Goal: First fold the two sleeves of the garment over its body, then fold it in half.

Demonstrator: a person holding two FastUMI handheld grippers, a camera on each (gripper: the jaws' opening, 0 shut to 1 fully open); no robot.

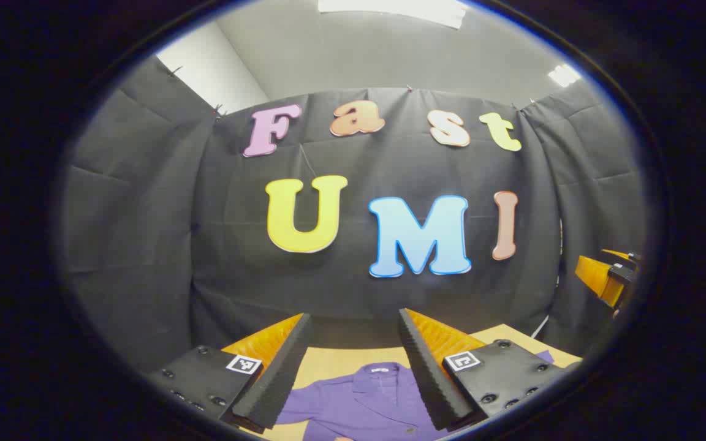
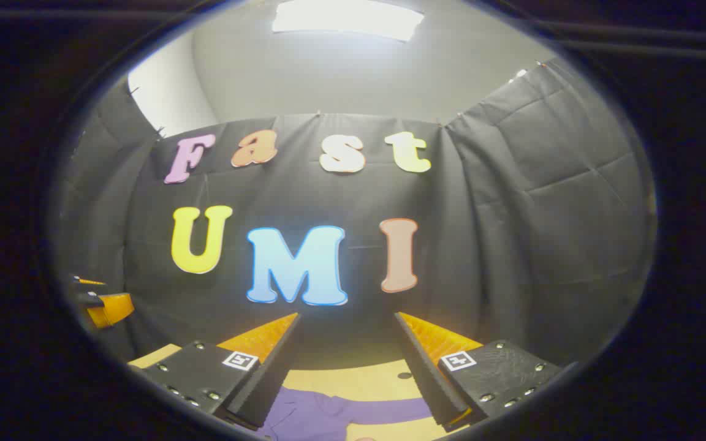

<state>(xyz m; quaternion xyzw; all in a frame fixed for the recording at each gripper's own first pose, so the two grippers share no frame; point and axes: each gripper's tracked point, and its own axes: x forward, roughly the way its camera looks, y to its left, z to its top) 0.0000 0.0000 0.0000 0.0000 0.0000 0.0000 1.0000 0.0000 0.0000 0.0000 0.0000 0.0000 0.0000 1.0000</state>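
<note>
Black cloth wall (image 1: 390, 245) hung straight ahead of both grippers, creased and quilted, folding round to either side. Pale ceiling (image 1: 390, 55) above it with bright light panels (image 2: 347, 18); a strip of white wall (image 1: 212, 73) past the cloth's upper left edge. Light wooden table (image 1: 341, 361) low beyond the fingers, running back to the foot of the cloth.

Purple garment (image 1: 365, 398) spread flat on the table, collar (image 1: 380, 369) toward the cloth, seen between and below the left gripper's fingers; in the right gripper view a purple sleeve (image 2: 383, 409) stretched across the tabletop between that gripper's fingers, toward the right one. Small dark spot (image 2: 405, 375) on the wood just beyond the sleeve.

Left gripper (image 1: 353, 321) held level above the table, aimed at the cloth, fingers spread wide with nothing between them, clear of the garment. Right gripper (image 2: 347, 318) likewise raised and level, fingers parted and bare. Also glimpsed at the far right edge of the left gripper view, and the left one at the far left edge of the right gripper view, both side by side at similar height.
</note>
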